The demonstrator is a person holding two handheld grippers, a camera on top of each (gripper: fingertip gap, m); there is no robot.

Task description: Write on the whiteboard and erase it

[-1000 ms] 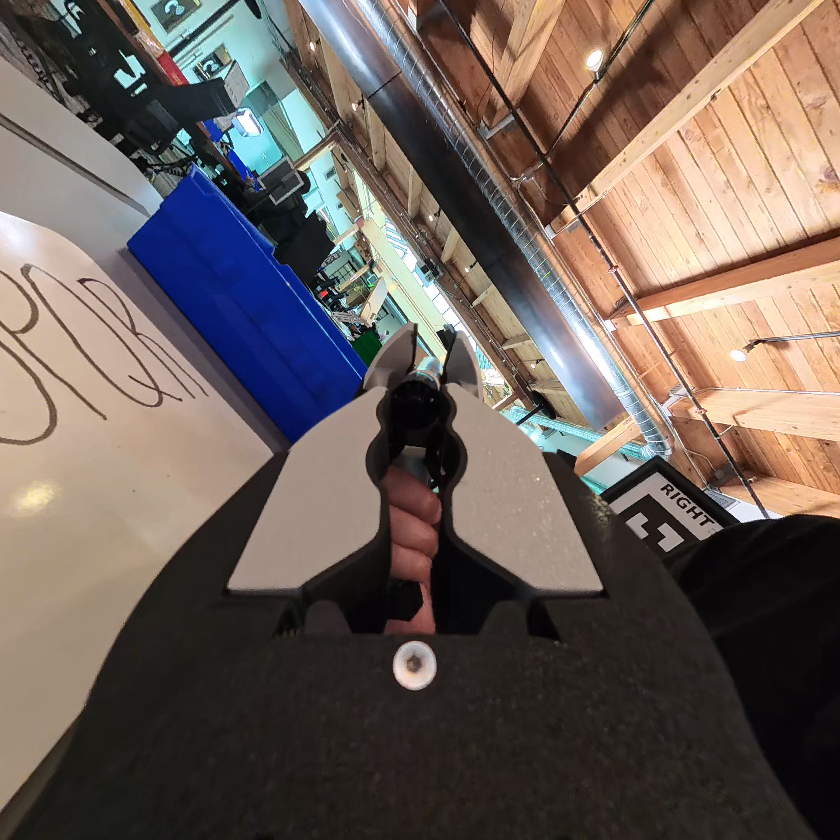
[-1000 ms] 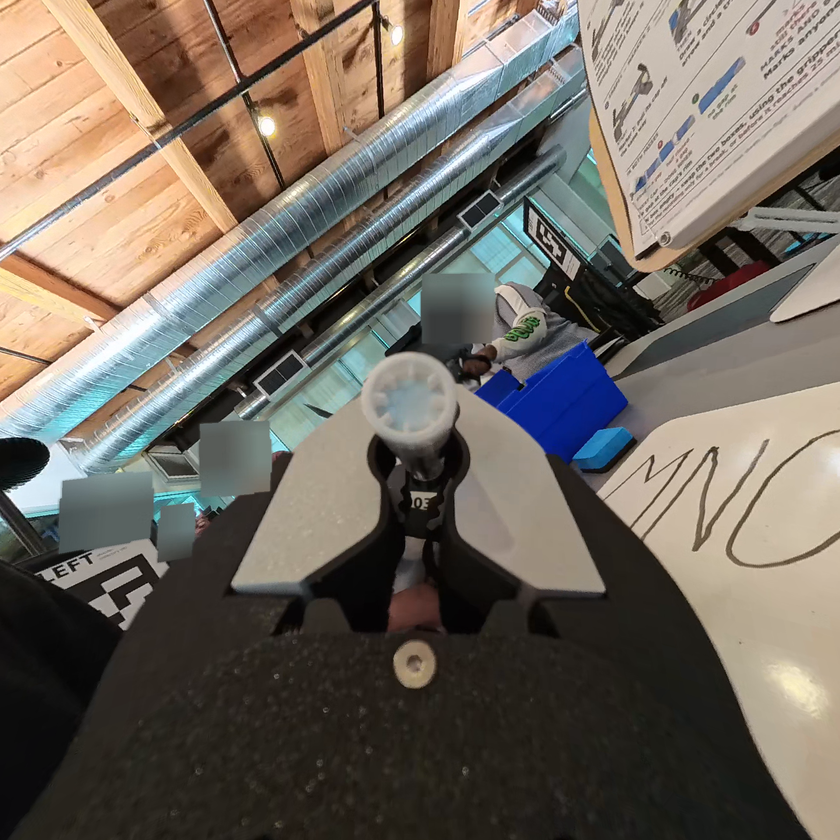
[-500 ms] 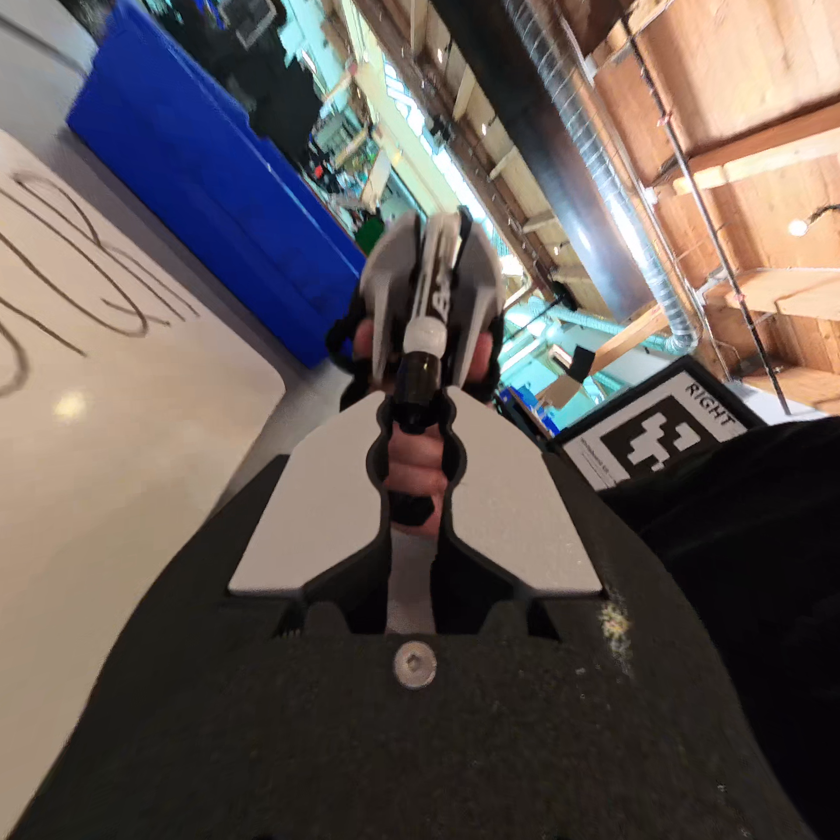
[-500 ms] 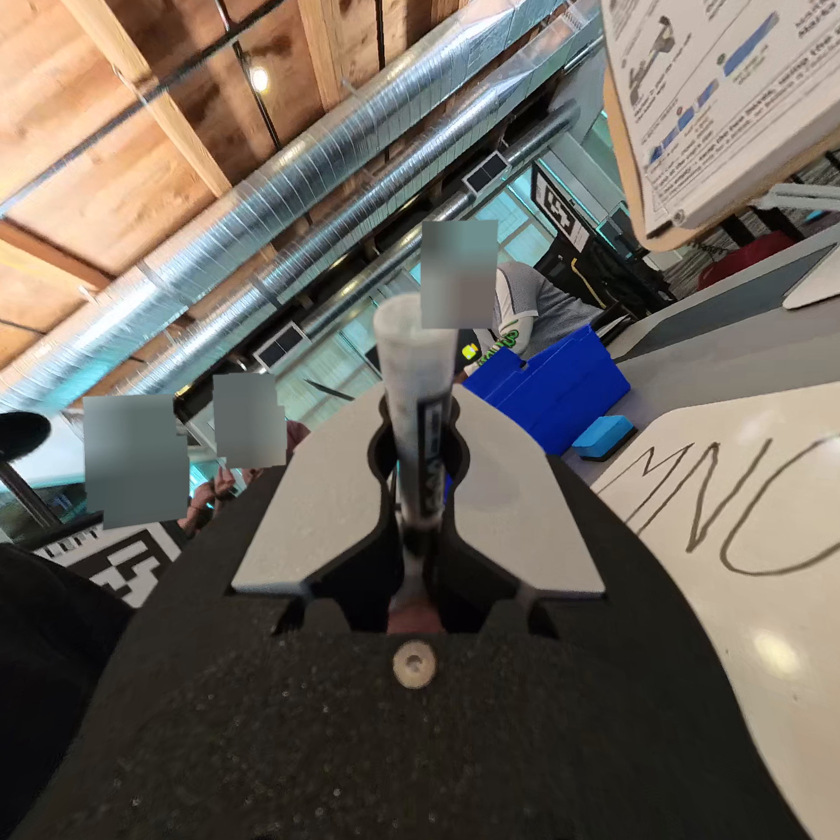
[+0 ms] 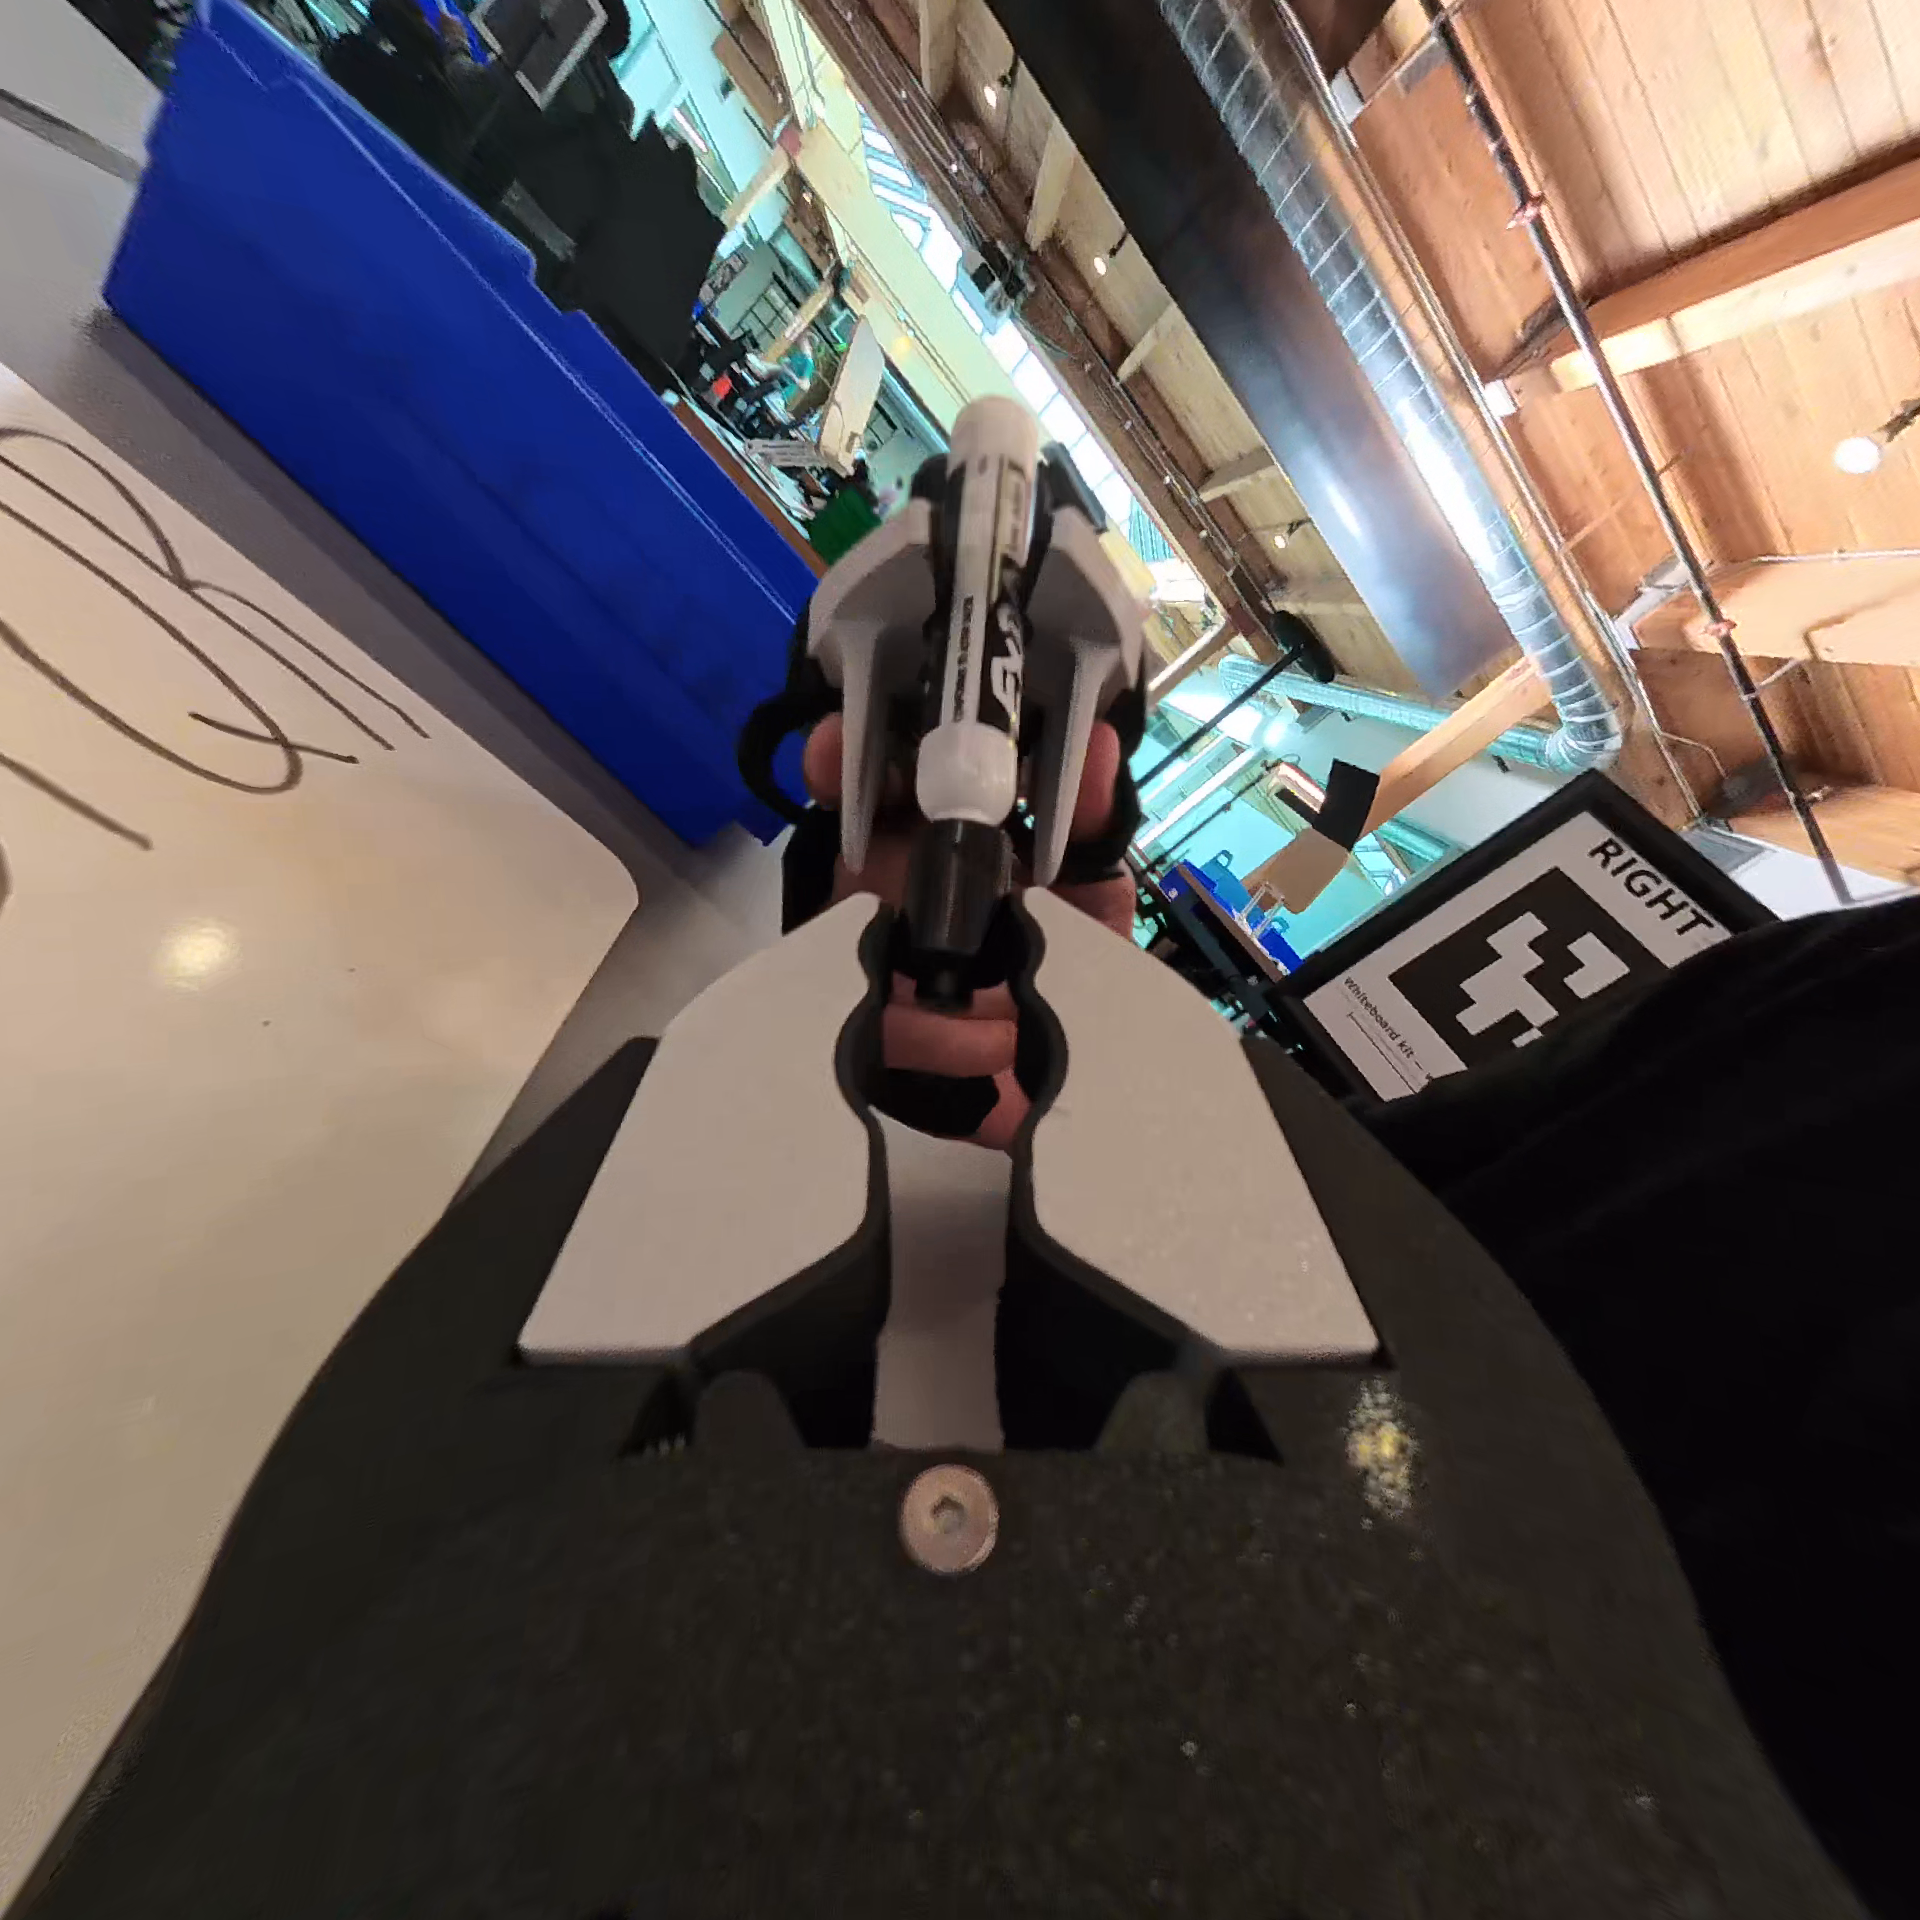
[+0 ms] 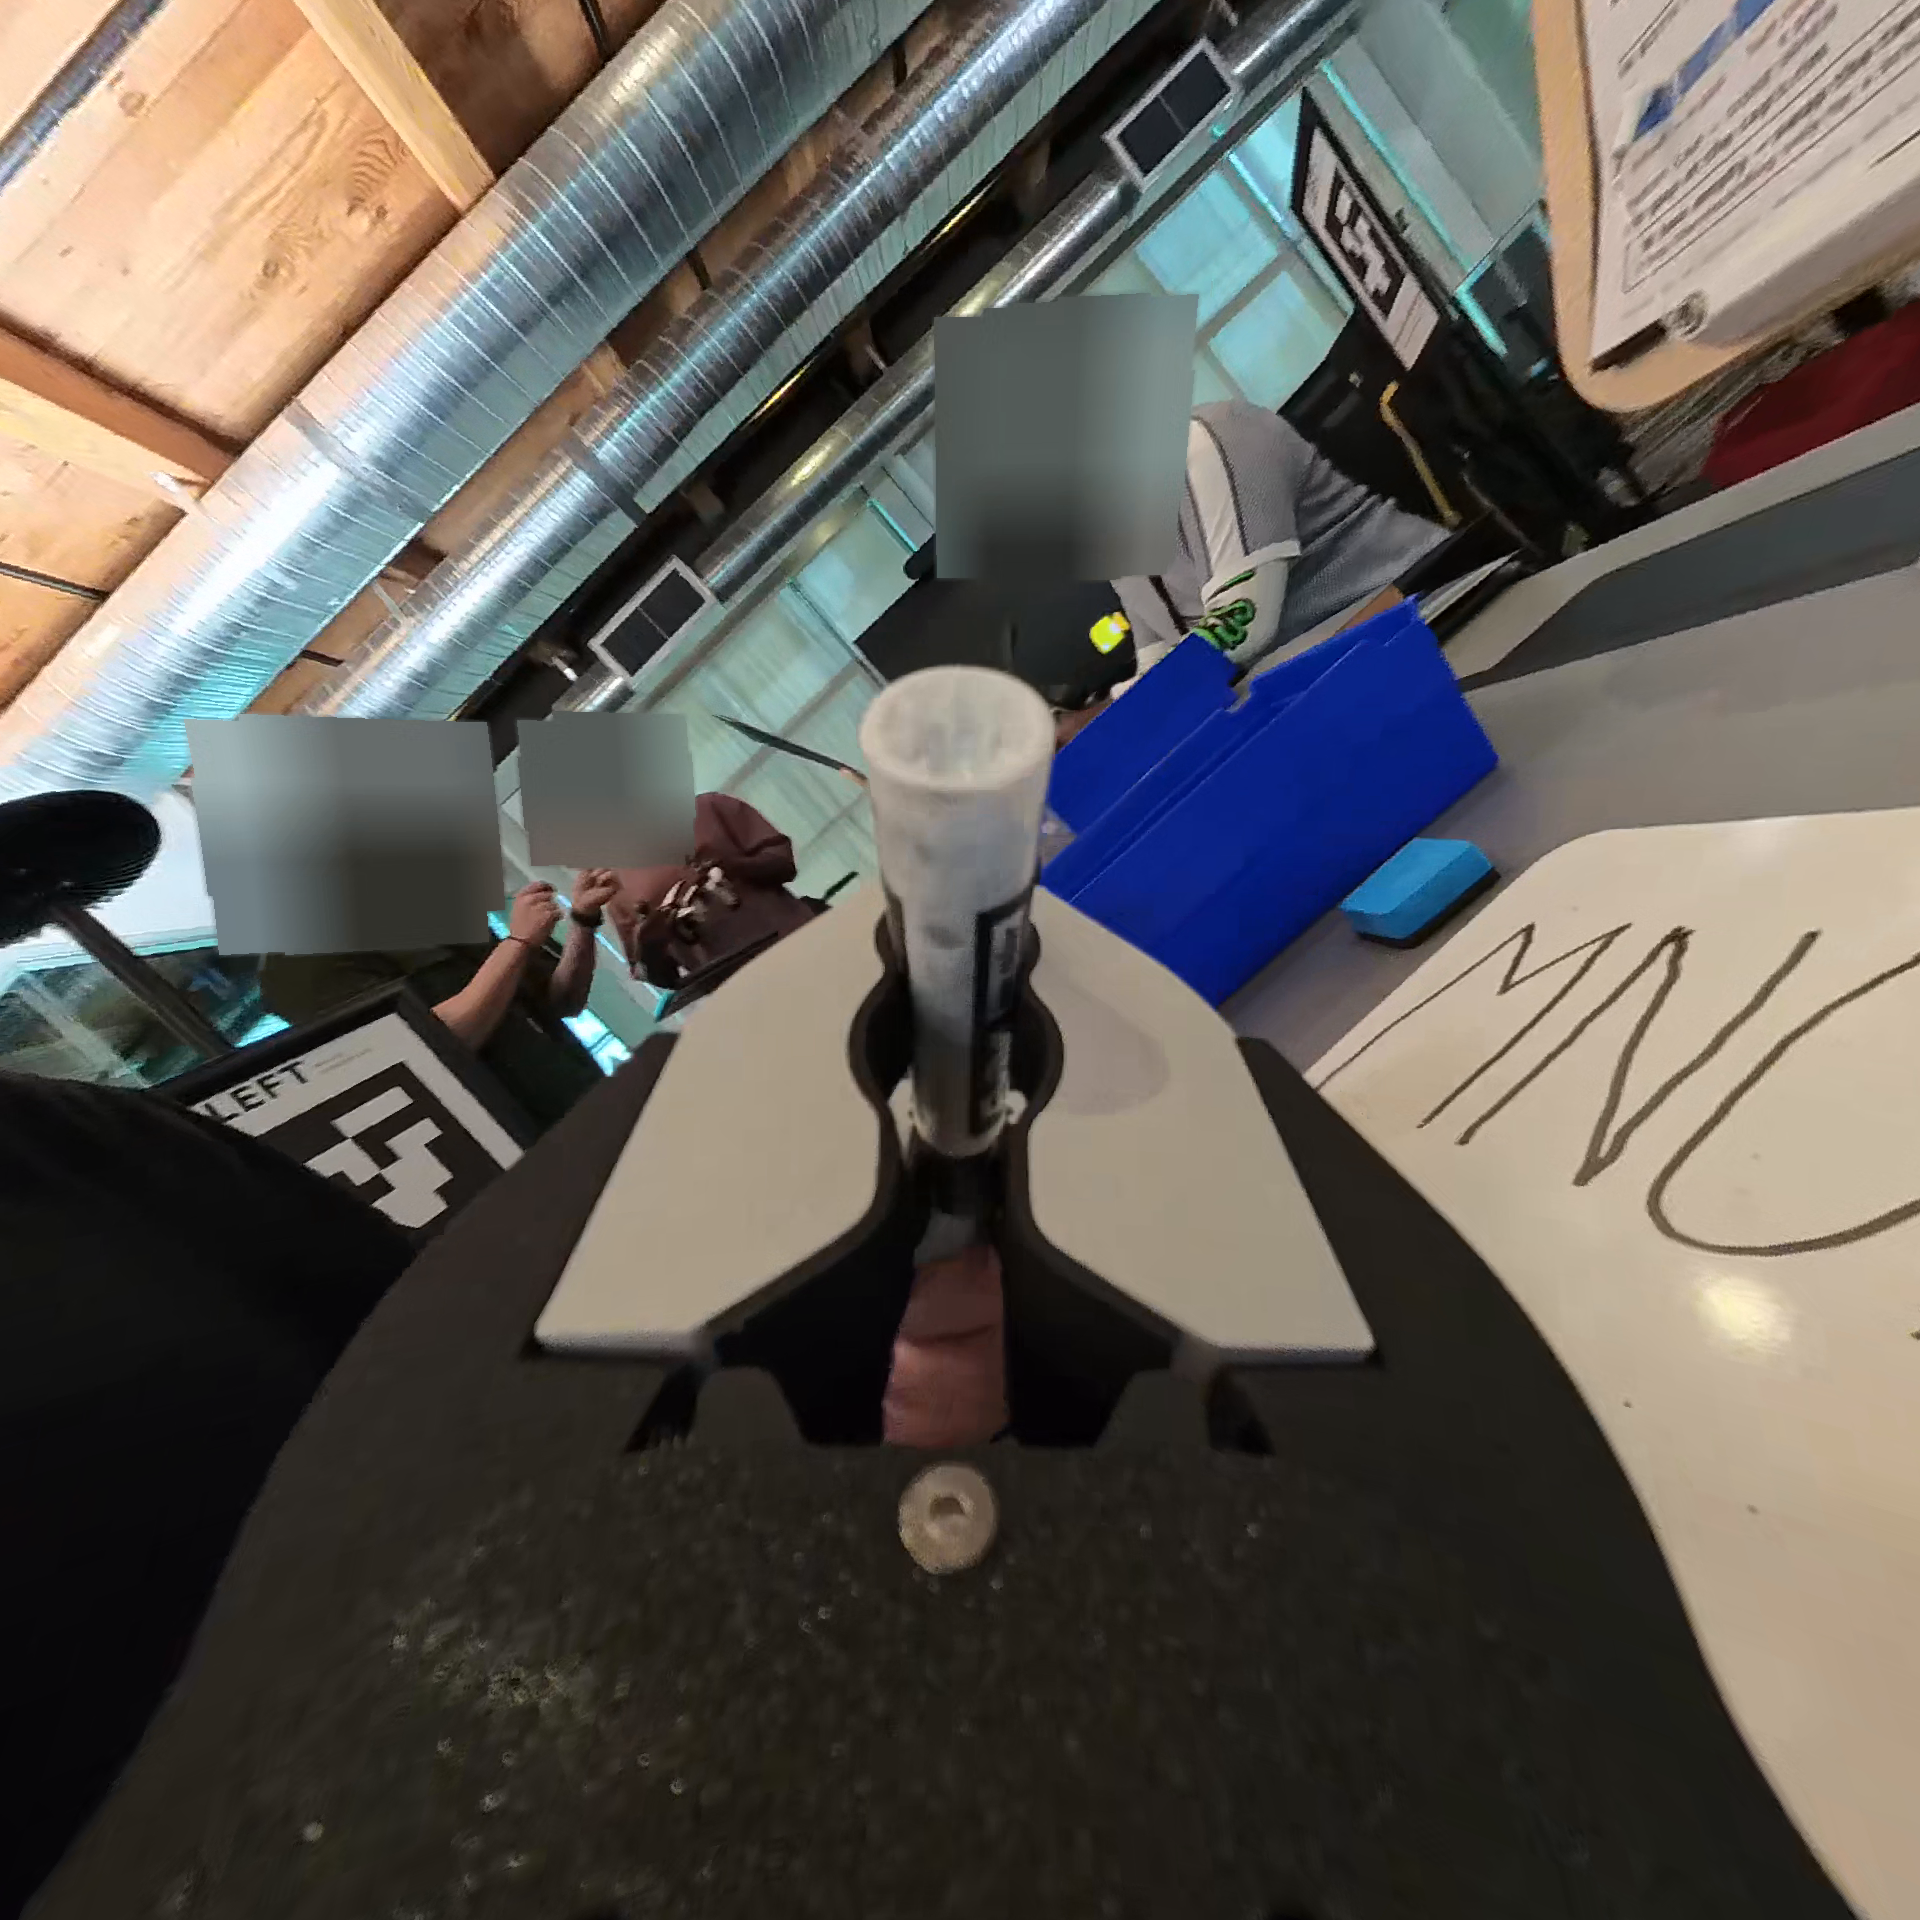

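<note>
The right claw stays clamped on the marker and has drawn back from the left claw, whose grip on the black cap I cannot tell. Writing on the whiteboard looks finished; the eraser waits beside it.

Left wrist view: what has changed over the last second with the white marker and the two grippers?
The right gripper, clamped on the white marker, drew back and tilted, so the barrel now shows lengthwise rather than end-on. The marker's black cap stays between the left gripper's fingertips. The scribbled white whiteboard is unchanged.
</note>
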